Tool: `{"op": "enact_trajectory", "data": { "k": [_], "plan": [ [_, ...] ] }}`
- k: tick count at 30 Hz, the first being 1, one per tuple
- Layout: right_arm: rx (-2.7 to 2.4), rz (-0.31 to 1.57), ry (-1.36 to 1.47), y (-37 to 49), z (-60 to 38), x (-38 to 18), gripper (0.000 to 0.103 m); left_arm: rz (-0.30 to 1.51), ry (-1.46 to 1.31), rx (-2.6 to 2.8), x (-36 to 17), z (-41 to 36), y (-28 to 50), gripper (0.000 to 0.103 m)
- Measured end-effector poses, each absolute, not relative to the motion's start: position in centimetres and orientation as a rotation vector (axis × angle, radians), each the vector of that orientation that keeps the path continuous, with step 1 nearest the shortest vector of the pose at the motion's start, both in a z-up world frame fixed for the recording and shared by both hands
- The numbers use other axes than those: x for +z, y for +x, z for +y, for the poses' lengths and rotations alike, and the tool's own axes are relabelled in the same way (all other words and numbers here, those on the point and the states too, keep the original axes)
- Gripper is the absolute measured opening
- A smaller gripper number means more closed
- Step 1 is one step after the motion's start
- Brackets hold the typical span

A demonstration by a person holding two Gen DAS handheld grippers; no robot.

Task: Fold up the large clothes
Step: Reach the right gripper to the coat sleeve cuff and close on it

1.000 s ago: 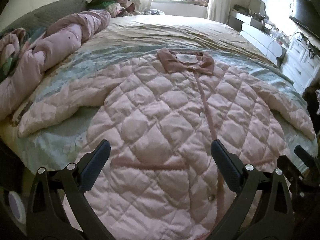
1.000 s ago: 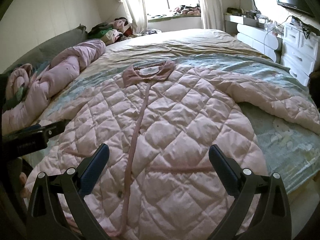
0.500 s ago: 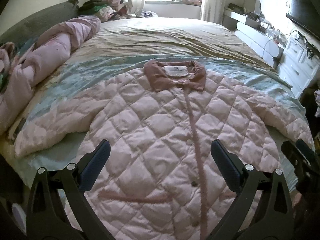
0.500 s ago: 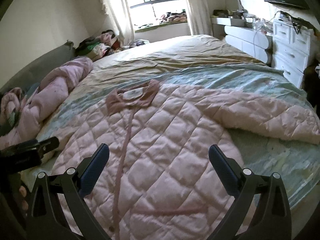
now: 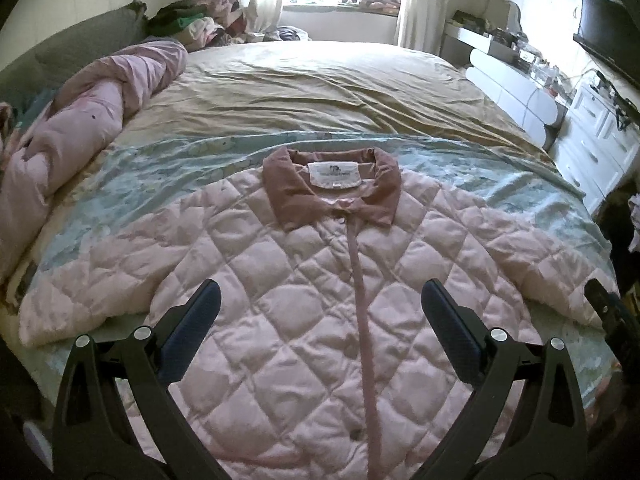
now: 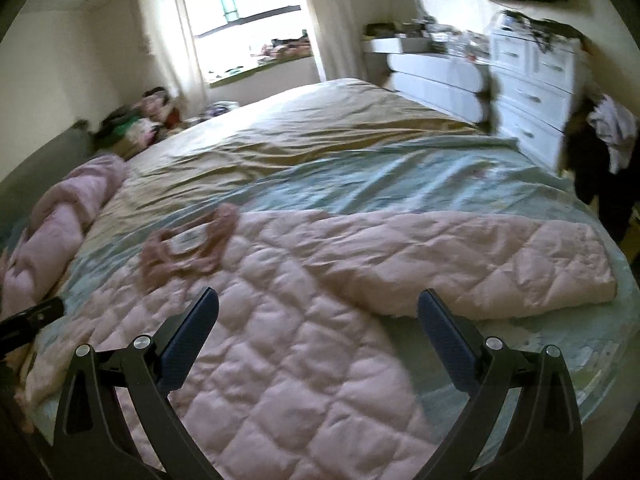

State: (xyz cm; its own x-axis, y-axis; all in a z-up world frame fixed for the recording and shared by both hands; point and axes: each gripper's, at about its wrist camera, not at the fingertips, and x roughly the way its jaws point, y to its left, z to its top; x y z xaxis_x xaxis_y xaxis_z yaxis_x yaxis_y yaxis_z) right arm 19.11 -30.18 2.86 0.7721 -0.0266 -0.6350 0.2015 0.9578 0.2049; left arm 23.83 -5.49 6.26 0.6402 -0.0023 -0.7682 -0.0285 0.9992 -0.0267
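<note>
A large pink quilted jacket lies flat and face up on the bed, buttoned, with a darker pink collar at the far end and both sleeves spread out. My left gripper is open and empty above the jacket's chest. My right gripper is open and empty above the jacket's right side, near the armpit of the right sleeve. The collar lies to the far left in the right wrist view.
The bed has a light blue sheet and a tan cover. A bunched pink duvet lies along the left side. White drawers and a white bench stand to the right. Clothes are piled by the window.
Both grippers have risen and pulled back from the jacket. The left now faces the collar square on. The right has swung rightward towards the right sleeve.
</note>
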Motion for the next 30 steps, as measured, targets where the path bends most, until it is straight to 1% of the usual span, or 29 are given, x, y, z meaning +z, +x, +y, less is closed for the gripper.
{"op": "enact_trajectory", "data": {
  "k": [6,14,21,30],
  "plan": [
    [-0.236,0.700,0.333,20.7,-34.7,1.0,0.099,0.891,-0.044,0.015,5.0,-6.1,26.5,0.094],
    [-0.371,0.707,0.412,21.4,-40.3,-1.8,0.099,0.953,0.000,0.000,1.4,-7.6,29.6,0.094],
    [-0.482,0.725,0.484,21.2,-44.5,-4.1,0.099,0.996,0.038,-0.019,-1.6,-8.7,31.3,0.094],
    [-0.635,0.736,0.656,19.6,-50.1,-7.9,0.099,1.044,0.046,-0.050,-5.2,-10.0,32.4,0.094]
  ]
}}
